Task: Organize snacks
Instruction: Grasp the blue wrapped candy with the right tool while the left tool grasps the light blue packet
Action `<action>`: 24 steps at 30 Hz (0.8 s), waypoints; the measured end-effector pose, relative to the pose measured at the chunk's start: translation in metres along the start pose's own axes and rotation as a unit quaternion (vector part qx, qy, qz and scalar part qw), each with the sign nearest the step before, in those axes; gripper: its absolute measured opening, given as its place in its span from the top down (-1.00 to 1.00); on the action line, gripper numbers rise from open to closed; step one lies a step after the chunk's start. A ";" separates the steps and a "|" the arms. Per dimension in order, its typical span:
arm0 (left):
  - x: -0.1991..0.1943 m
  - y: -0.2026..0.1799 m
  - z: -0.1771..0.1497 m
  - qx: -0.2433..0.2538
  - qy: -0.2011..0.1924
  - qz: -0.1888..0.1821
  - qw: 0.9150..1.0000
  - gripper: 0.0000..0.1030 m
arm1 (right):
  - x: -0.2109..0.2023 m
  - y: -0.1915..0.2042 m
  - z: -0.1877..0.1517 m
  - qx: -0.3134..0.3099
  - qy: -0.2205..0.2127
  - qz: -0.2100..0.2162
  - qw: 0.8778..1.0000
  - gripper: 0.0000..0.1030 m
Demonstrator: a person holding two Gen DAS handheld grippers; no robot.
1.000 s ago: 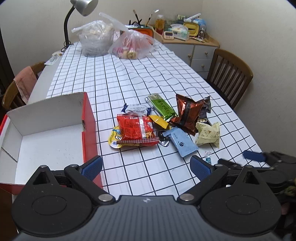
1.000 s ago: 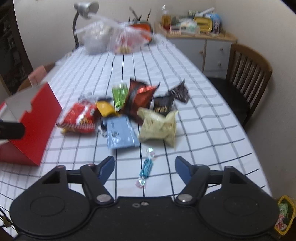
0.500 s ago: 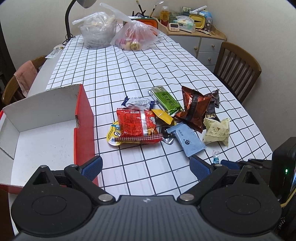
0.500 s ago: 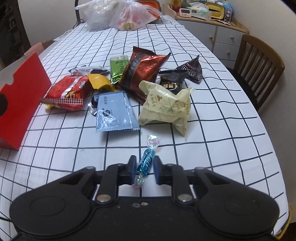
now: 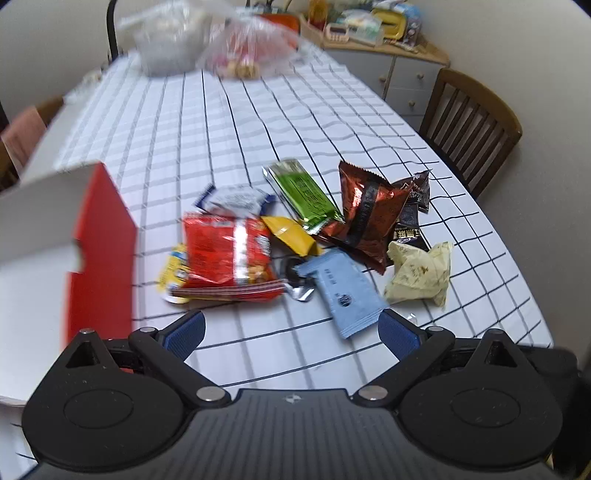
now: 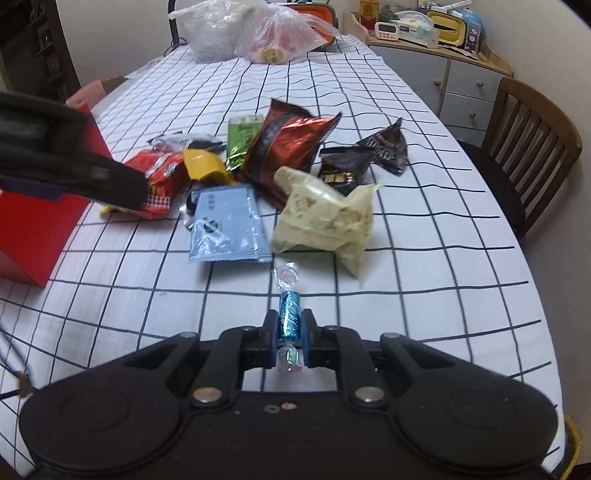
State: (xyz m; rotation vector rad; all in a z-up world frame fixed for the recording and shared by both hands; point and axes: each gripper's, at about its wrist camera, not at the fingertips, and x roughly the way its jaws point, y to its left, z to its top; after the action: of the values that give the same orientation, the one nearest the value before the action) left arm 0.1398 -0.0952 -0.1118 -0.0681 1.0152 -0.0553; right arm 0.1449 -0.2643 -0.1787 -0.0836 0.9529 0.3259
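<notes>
My right gripper (image 6: 290, 334) is shut on a small blue wrapped candy (image 6: 289, 314) and holds it just above the checked tablecloth (image 6: 424, 288). Ahead lies a heap of snacks: a pale blue packet (image 6: 227, 225), a beige bag (image 6: 325, 218), a dark red foil bag (image 6: 291, 144), black packets (image 6: 343, 166), a green bar (image 6: 242, 136) and a red chip bag (image 6: 162, 177). My left gripper (image 5: 291, 332) is open and empty, low over the table before the red chip bag (image 5: 227, 254) and pale blue packet (image 5: 343, 291). The open red box (image 5: 99, 243) stands at its left.
Two plastic bags (image 6: 258, 29) sit at the table's far end. A wooden chair (image 6: 532, 147) stands at the right, with a cluttered sideboard (image 6: 443, 48) behind it. The left gripper's body (image 6: 66, 162) crosses the right wrist view at left.
My right gripper has shut on the blue candy and lifted it slightly. My left gripper has moved forward and right toward the snack heap, still open.
</notes>
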 end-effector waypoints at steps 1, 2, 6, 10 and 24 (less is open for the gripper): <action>0.007 -0.002 0.003 -0.009 0.009 -0.005 1.000 -0.95 | -0.002 -0.004 0.001 0.001 -0.001 0.003 1.000 0.79; 0.015 -0.004 0.007 -0.018 0.016 -0.003 1.000 -0.95 | -0.003 -0.007 0.001 0.001 -0.001 0.007 1.000 0.79; 0.043 -0.013 0.017 -0.049 0.038 0.024 0.998 -0.95 | -0.005 -0.023 0.001 0.003 0.001 0.018 1.000 0.79; 0.063 -0.018 0.026 -0.087 0.055 0.045 0.994 -0.95 | -0.006 -0.037 0.003 -0.001 0.006 0.031 1.000 0.79; 0.106 -0.047 0.039 -0.097 0.104 0.107 0.984 -0.74 | -0.008 -0.069 0.008 -0.017 0.015 0.063 0.998 0.79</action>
State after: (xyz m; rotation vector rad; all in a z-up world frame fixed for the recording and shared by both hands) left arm 0.2277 -0.1490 -0.1774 -0.1320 1.2298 0.2374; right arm 0.1684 -0.3296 -0.1730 -0.0591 0.9840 0.4580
